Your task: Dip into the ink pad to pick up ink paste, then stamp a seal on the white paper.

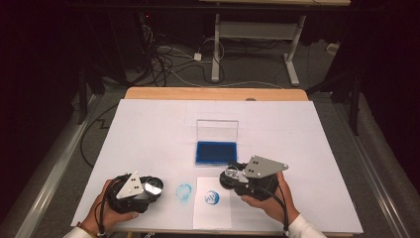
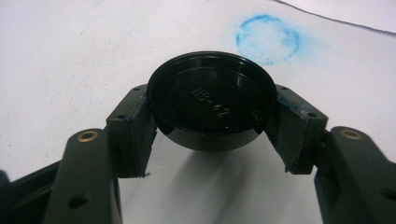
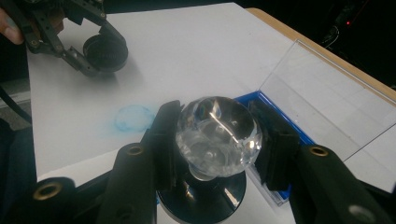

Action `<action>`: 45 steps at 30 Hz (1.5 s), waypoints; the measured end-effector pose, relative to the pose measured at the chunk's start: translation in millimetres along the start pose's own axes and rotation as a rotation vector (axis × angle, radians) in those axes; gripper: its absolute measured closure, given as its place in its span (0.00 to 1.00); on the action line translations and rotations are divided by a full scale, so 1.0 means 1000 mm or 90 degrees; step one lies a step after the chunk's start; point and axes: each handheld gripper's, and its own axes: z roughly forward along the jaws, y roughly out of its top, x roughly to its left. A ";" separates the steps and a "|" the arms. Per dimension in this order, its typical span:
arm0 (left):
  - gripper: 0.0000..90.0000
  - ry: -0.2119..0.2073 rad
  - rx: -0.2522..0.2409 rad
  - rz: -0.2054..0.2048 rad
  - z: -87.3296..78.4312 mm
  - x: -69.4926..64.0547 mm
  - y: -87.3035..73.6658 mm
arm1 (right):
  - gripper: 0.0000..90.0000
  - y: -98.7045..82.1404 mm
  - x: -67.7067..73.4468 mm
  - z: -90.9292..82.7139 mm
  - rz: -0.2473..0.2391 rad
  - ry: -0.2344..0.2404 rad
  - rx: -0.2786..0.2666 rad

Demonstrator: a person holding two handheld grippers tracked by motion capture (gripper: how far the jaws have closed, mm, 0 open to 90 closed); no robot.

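My left gripper [image 2: 212,116] is shut on a round black cap [image 2: 211,106] marked "HB-42", held just above the white sheet near the table's front left [image 1: 154,186]. My right gripper [image 3: 217,127] is shut on the clear faceted knob [image 3: 217,135] of a stamp with a round black base [image 3: 201,195]. In the high view that right gripper [image 1: 231,174] sits just in front of the open blue ink pad [image 1: 216,151]. A blue stamped mark [image 1: 212,197] is on the small white paper [image 1: 214,214] below it.
The ink pad's clear lid [image 1: 217,130] stands upright behind the pad. A faint blue ring stain [image 1: 183,192] marks the white sheet between the grippers. The wooden table edge [image 1: 213,93] runs along the back; cables lie on the floor beyond.
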 end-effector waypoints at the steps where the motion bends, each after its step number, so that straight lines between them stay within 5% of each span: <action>1: 0.40 0.000 -0.001 -0.001 0.000 0.000 0.000 | 0.63 0.000 0.000 0.000 0.001 0.000 0.000; 45: 0.40 -0.020 -0.007 0.001 0.010 0.002 0.007 | 0.63 0.003 -0.014 -0.007 0.017 -0.022 -0.018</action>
